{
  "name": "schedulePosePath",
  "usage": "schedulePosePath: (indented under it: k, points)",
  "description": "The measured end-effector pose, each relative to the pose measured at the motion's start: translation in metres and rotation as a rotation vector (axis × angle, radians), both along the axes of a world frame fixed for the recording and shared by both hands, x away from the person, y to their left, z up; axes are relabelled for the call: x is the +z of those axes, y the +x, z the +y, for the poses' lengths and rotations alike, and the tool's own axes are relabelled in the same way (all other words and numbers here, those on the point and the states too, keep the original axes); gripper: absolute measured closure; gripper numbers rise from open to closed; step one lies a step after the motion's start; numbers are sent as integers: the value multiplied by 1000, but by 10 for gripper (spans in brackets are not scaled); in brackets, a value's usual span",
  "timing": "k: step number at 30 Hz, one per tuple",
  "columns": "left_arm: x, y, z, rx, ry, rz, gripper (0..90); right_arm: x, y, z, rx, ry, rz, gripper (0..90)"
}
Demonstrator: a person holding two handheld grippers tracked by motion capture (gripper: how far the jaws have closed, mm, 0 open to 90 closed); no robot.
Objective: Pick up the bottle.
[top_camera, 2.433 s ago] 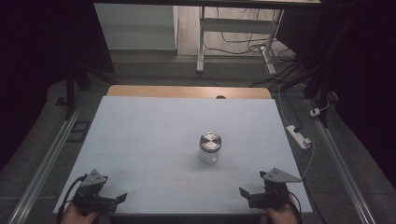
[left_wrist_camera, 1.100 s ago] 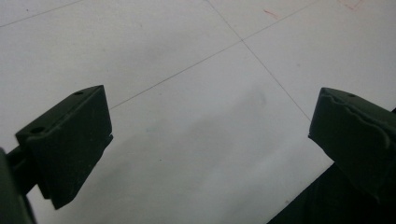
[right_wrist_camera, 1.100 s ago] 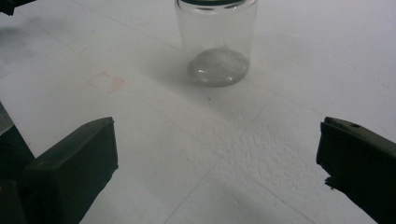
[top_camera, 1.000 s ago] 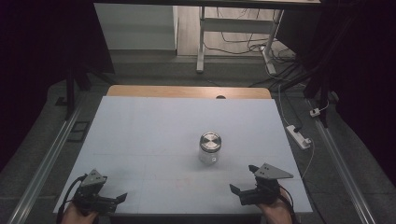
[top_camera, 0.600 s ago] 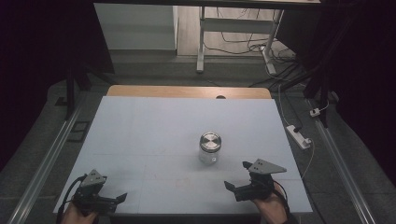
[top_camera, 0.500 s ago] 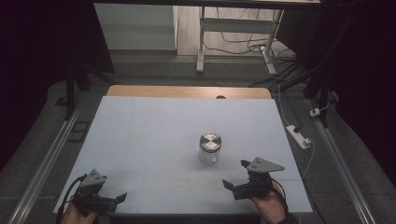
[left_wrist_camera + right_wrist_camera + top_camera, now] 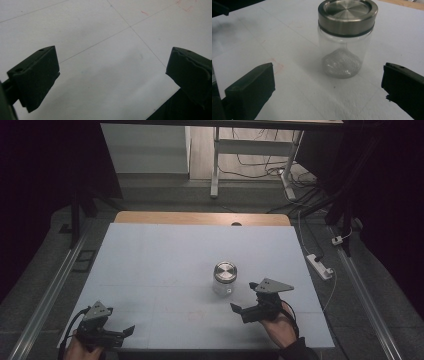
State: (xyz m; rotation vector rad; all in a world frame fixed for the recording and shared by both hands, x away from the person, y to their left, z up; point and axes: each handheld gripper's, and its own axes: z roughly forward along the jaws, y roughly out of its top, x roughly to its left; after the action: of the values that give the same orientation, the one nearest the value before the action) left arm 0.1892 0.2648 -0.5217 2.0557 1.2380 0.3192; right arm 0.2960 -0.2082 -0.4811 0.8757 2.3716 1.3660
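A clear glass jar point(image 7: 224, 278) with a brushed metal lid stands upright a little right of the white table's point(image 7: 160, 255) middle. In the right gripper view the jar point(image 7: 345, 42) holds a small grey heap at its bottom. My right gripper point(image 7: 243, 297) is open just to the near right of the jar, its jaws pointed at it and apart from it. The jar sits a short way beyond the wide jaws of the right gripper point(image 7: 328, 75). My left gripper point(image 7: 125, 332) rests at the near left corner, and the left gripper point(image 7: 112, 62) is open over bare white table.
A wooden strip point(image 7: 200, 218) borders the table's far edge. On the floor to the right lies a white power strip point(image 7: 320, 266) with its cable. Metal rails point(image 7: 45, 295) run along the floor on both sides. Faint red marks point(image 7: 185, 6) show on the table sheet.
My right gripper has moved forward and to the left from the near right corner, closing in on the jar. The left gripper and the jar have stayed put.
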Motion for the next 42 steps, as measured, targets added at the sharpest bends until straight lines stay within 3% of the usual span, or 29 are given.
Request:
schedulePosePath:
  k: [4,7,13,21,36,42]
  points:
    - [-1,1,2,-4,-19,14,0,0,11,8,21,29,57,0]
    - [-1,2,3,-14,-34,20,0,0,20,15,21,-3,85,4]
    - [-2,3,5,-28,-62,36,0,-3,36,29,-15,-75,46,0]
    - [-2,4,6,-42,-64,40,0,-16,56,40,-13,-83,77,0]
    - [-2,4,4,-56,-63,43,0,-30,73,56,-5,-136,46,0]
    - [-2,4,5,-57,-65,44,0,-32,75,56,19,-132,27,126]
